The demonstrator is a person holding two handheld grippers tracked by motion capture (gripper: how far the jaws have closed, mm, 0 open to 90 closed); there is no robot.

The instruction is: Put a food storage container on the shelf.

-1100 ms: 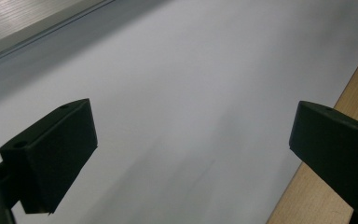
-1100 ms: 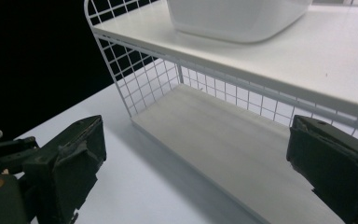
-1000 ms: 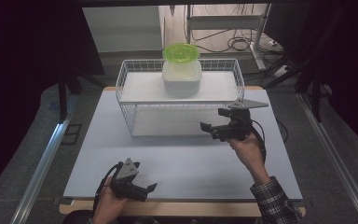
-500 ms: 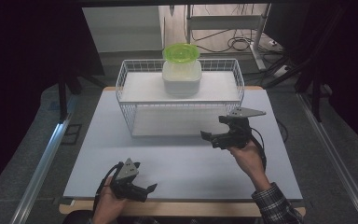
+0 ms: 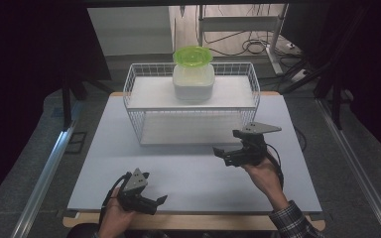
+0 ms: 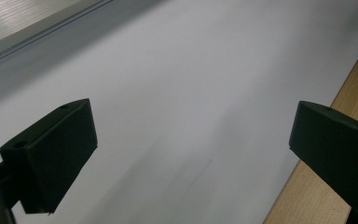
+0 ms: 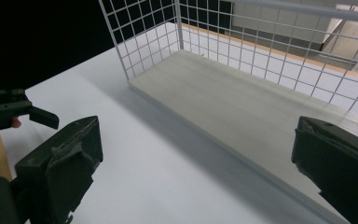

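Observation:
A white wire rack (image 5: 139,82) stands at the back of the white table mat (image 5: 188,173). On its upper shelf sits a white tub (image 5: 193,82) with a green lid (image 5: 192,55). My right gripper (image 5: 225,144) hovers open in front of the rack's right end, with nothing between its jaws. In the right gripper view, that gripper (image 7: 196,158) faces the rack's bare lower shelf (image 7: 242,93). My left gripper (image 5: 155,203) rests open near the mat's front edge. In the left gripper view, its jaws (image 6: 191,140) stand wide apart over bare mat.
A wooden table edge (image 6: 354,79) borders the mat at the front. The other hand's gripper (image 7: 9,112) shows at the left of the right gripper view. Metal rails (image 5: 44,173) run along both sides of the table, and cables lie on the floor behind.
My right gripper has drawn back from the rack toward the front of the table, still open. The left gripper has stayed in place.

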